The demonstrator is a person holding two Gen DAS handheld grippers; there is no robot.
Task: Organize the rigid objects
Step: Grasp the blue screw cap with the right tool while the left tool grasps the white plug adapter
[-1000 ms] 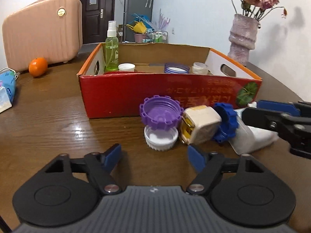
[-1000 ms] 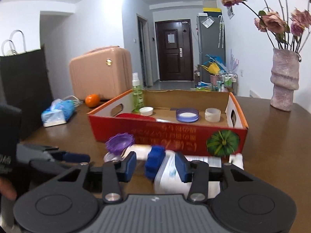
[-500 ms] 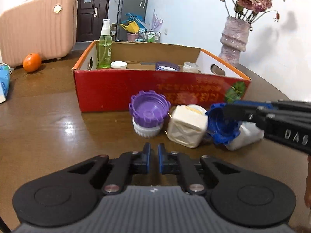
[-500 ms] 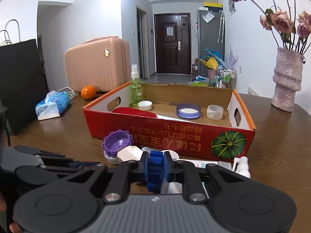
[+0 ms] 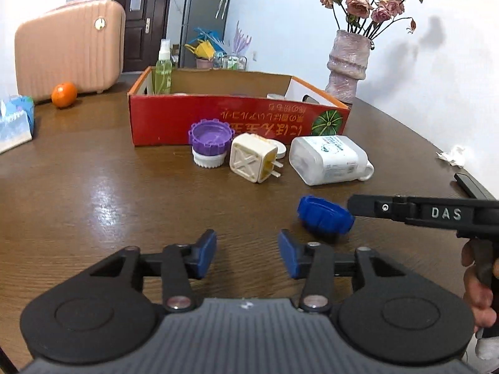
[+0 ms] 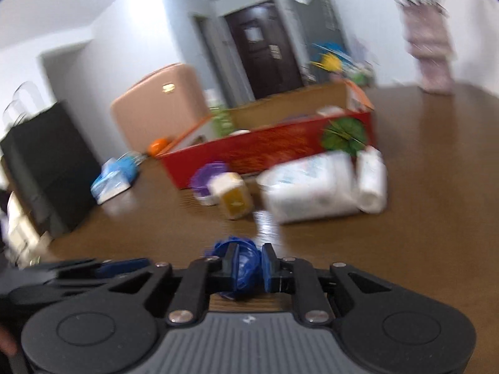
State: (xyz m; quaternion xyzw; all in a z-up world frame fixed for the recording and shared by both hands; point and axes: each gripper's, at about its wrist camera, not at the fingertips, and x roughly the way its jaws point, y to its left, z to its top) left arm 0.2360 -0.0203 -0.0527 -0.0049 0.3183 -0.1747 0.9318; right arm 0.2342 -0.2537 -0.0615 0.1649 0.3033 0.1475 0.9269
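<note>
Left edge: tissue pack (image 5: 15, 121) and orange (image 5: 64, 94) on the tabletop (image 5: 93, 193).
Left claw (image 5: 247, 257): spread wide, holding nothing.
Ahead: purple cap (image 5: 210, 135) stacked on a white cap (image 5: 208, 159), plug adapter (image 5: 253, 161) beside them, red box (image 5: 218, 118) behind.
Right: white bottle (image 5: 329, 159) lying flat.
Right claw (image 6: 249, 265): clamped on the blue cap (image 5: 324, 216), just above the tabletop.

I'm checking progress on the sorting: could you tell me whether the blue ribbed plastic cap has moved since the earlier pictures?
Yes. The blue ribbed plastic cap, held in the right gripper, has come away from the red cardboard box, toward the camera.
</note>
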